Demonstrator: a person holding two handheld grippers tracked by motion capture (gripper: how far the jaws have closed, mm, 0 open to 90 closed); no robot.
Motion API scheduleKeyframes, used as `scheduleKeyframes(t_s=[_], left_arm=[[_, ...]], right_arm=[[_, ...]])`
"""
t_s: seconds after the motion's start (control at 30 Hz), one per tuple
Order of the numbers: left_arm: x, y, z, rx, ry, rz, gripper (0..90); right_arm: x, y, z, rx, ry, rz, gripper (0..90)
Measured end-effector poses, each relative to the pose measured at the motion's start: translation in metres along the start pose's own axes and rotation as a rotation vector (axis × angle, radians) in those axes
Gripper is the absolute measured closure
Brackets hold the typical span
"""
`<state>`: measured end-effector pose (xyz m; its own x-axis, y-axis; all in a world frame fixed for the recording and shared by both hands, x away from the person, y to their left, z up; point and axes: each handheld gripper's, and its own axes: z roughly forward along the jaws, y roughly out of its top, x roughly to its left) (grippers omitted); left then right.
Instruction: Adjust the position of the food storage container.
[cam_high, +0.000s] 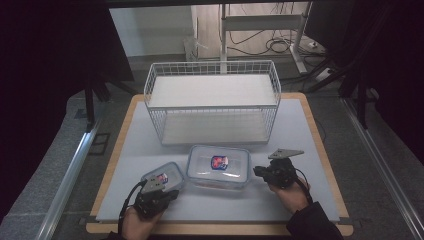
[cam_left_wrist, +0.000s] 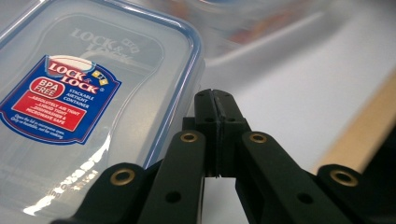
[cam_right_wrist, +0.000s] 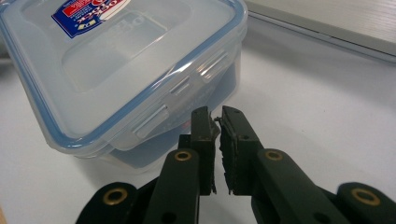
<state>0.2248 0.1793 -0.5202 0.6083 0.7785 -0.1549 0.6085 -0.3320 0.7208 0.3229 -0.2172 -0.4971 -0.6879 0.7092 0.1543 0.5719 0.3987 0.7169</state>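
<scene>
A small clear container (cam_high: 162, 176) with a blue-rimmed lid and a red and blue label lies at the front left of the white mat. My left gripper (cam_high: 171, 190) is at its near right corner. In the left gripper view its jaws (cam_left_wrist: 215, 100) are pressed together with nothing between them, just beside the lid's edge (cam_left_wrist: 187, 60). A larger clear container (cam_high: 218, 167) of the same make sits in the middle. My right gripper (cam_high: 258, 171) points at its right side. In the right gripper view the right gripper (cam_right_wrist: 218, 122) is all but shut by the large container's side clasp (cam_right_wrist: 182, 88), gripping nothing that I can make out.
A white wire basket rack (cam_high: 212, 100) with two shelves stands at the back of the mat (cam_high: 300, 150), open towards me. The wooden table edge (cam_high: 210, 229) runs along the front. Cables and a desk frame lie on the floor beyond.
</scene>
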Motion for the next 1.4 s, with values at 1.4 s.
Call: scheduleKeyframes(t_s=[1.4], left_arm=[[0.012,0.04,0.034,0.032,0.026,-0.029,89.8]], right_arm=[[0.007,0.007,0.015,0.009,-0.016,-0.017,89.5]])
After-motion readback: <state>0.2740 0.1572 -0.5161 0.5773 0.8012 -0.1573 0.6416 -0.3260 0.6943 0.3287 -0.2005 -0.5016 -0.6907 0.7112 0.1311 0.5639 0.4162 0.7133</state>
